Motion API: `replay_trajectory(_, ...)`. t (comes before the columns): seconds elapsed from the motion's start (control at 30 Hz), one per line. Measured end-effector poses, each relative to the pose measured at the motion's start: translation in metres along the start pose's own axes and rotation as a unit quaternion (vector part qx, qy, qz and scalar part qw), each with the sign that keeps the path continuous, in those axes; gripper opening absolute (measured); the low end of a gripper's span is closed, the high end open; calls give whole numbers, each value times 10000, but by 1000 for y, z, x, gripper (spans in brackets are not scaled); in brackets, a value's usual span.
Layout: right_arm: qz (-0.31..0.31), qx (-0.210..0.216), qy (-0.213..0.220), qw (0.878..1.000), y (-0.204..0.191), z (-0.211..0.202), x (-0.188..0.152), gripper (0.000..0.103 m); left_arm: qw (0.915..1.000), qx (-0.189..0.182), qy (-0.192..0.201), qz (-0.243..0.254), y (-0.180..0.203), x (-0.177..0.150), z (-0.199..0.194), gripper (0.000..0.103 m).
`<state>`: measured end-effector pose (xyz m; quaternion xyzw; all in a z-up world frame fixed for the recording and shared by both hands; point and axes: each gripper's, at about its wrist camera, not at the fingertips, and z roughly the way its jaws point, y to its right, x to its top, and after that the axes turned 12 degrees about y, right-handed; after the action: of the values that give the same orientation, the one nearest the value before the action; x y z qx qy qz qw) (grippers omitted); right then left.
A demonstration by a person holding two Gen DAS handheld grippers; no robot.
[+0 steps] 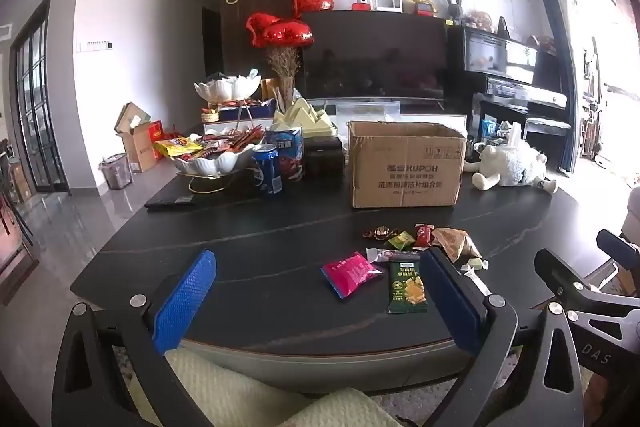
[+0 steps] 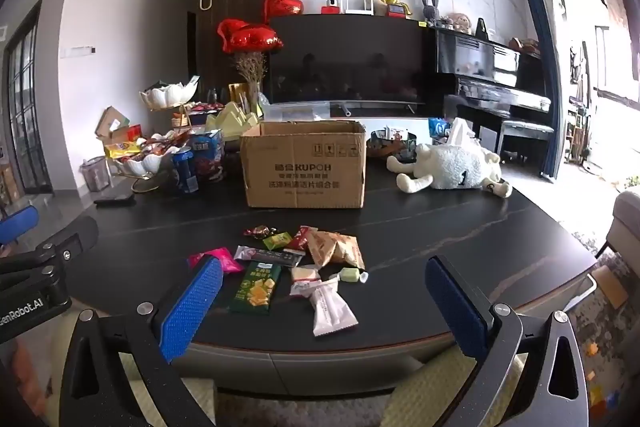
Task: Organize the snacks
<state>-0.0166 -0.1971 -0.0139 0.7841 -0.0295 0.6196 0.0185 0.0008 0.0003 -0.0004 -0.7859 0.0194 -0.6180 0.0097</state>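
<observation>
Left wrist view: your left gripper [image 1: 316,301] hangs spread wide and empty, with the pink packet [image 1: 350,273] in front of the cardboard box [image 1: 406,165]; go for its middle. Right wrist view: right gripper [image 2: 324,303] is also agape, so take the white wrapper [image 2: 333,311], nearest you from the box.

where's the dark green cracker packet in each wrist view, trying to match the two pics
Left wrist view: the dark green cracker packet lies low and right of centre, just left of the left gripper's right-hand finger.
Right wrist view: it lies low and left of centre, just right of the right gripper's left-hand finger.
Shared landmark: the open cardboard box stands behind the loose snacks in both views; the pink packet lies left of the green one.
</observation>
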Motion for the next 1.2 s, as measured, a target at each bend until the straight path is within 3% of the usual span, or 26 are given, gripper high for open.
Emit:
replay_trajectory(0.1, 38, 26, 21, 10000, 0, 0, -1, 103, 9996, -190, -184, -127, -5, 0, 5, 103)
replay_trajectory(0.2, 40, 39, 31, 10000, -1, 0, -1, 103, 9995, -142, -212, -179, -5, -1, 7, 103)
replay_trajectory(0.57, 29, 55, 42, 10000, 1, 0, -1, 103, 9999, 28, 131, 70, 0, 1, -5, 103)
replay_trajectory(1.2, 71, 125, 151, 9998, 0, -6, 3, 103, 9998, 11, 157, 96, 2, 1, -6, 103)
